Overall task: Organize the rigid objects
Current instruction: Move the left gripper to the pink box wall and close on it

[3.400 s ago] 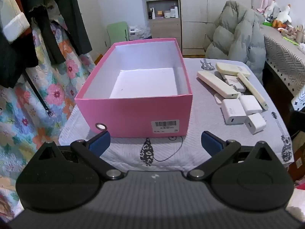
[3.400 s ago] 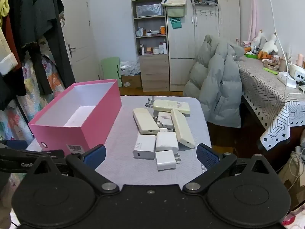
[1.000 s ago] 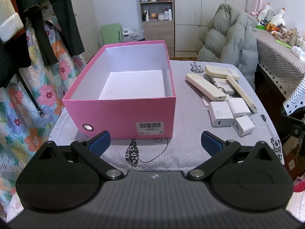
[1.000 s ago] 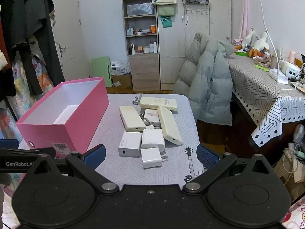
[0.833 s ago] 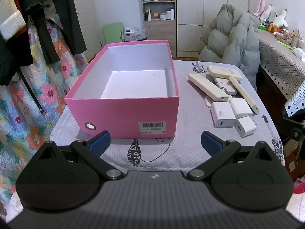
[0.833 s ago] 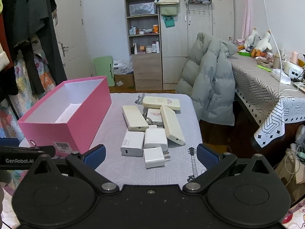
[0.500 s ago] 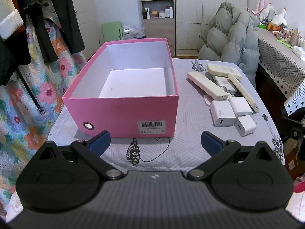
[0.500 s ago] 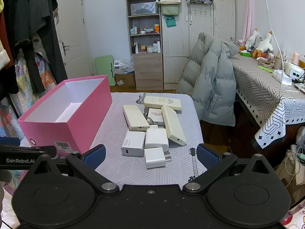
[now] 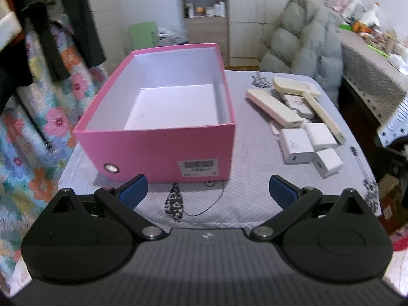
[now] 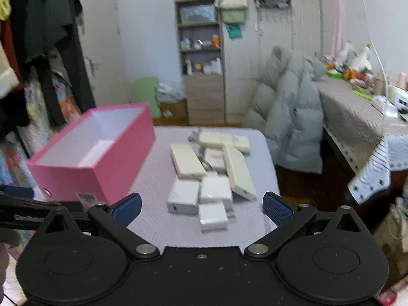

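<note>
Our right wrist view is blurred, so print on the white chargers (image 10: 199, 199) and cream power banks (image 10: 187, 164) near the table's (image 9: 255, 137) right edge is unreadable. The pink box (image 9: 163, 137), barcode label (image 9: 199, 167) illegible, sits toward the left edge. Our left gripper (image 9: 207, 191) and right gripper (image 10: 201, 206) gape wide, holding nothing.

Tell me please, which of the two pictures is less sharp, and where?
Right wrist view: smeared throughout, the white chargers and shelf soft. Left wrist view: sharper, the pink box label's barcode is distinct; only the edges blur and bend.
</note>
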A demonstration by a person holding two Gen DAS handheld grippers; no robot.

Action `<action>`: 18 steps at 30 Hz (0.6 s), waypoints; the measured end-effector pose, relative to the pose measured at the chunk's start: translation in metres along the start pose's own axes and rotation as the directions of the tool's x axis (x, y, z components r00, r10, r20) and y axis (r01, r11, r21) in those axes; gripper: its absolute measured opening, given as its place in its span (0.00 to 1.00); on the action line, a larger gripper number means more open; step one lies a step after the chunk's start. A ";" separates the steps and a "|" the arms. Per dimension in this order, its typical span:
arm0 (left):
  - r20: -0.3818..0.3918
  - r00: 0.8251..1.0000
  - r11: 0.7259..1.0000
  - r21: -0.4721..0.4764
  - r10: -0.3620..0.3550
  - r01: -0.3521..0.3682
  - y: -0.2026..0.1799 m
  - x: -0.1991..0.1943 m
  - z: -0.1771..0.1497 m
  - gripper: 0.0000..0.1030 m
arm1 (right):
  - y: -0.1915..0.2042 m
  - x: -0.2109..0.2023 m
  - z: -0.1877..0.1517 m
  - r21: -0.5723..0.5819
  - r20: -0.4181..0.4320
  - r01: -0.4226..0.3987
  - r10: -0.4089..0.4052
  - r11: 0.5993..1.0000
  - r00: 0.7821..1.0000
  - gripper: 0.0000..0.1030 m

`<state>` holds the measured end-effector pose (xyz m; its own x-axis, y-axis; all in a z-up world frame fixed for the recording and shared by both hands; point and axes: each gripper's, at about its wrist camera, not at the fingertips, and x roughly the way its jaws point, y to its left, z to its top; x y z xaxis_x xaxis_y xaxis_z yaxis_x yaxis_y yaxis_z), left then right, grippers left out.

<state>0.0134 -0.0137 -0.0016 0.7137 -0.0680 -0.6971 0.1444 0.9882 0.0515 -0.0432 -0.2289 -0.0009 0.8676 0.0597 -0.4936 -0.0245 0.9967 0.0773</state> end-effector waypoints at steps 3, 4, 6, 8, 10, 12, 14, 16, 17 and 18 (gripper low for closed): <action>-0.019 0.995 0.994 0.048 -0.099 0.099 0.002 -0.005 0.011 0.99 | -0.001 -0.005 0.000 -0.054 0.131 -0.064 0.071 0.996 0.989 1.00; -0.021 0.992 0.989 0.076 -0.125 0.127 0.003 -0.007 0.016 0.99 | 0.000 -0.003 0.003 -0.081 0.141 -0.066 0.077 0.995 0.987 1.00; -0.021 0.993 0.988 0.107 -0.114 0.115 0.012 -0.008 0.026 0.99 | -0.002 0.002 0.008 -0.103 0.131 -0.082 0.096 0.991 0.987 1.00; -0.015 0.998 0.991 0.124 -0.059 0.060 0.025 -0.007 0.036 0.98 | -0.010 0.012 0.014 -0.085 0.114 -0.117 0.126 0.990 0.985 1.00; -0.017 0.999 0.992 0.124 -0.029 0.031 0.040 -0.005 0.044 0.98 | -0.021 0.028 0.021 -0.020 0.062 -0.131 0.132 0.991 0.989 1.00; -0.035 0.999 0.993 0.115 -0.014 0.018 0.059 -0.003 0.053 0.98 | -0.029 0.041 0.026 0.031 0.032 -0.142 0.141 0.989 0.989 1.00; -0.064 0.997 0.993 0.109 -0.031 0.038 0.076 0.001 0.061 0.98 | -0.037 0.053 0.030 0.061 0.010 -0.159 0.159 0.985 0.987 1.00; -0.083 0.992 0.990 0.088 -0.098 0.106 0.094 0.006 0.067 0.98 | -0.042 0.065 0.031 0.078 -0.017 -0.164 0.166 0.983 0.986 1.00; -0.084 0.990 0.991 0.065 -0.109 0.115 0.101 0.009 0.072 0.99 | -0.044 0.073 0.033 0.088 -0.037 -0.163 0.167 0.983 0.985 1.00; -0.089 0.989 0.991 0.052 -0.116 0.121 0.107 0.012 0.076 0.99 | -0.046 0.079 0.033 0.096 -0.052 -0.162 0.167 0.982 0.985 1.00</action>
<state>0.0889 0.0809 0.0498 0.6286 -0.1696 -0.7590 0.2647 0.9643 0.0037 0.0425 -0.2717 -0.0147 0.8241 0.2282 -0.5184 -0.1165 0.9640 0.2391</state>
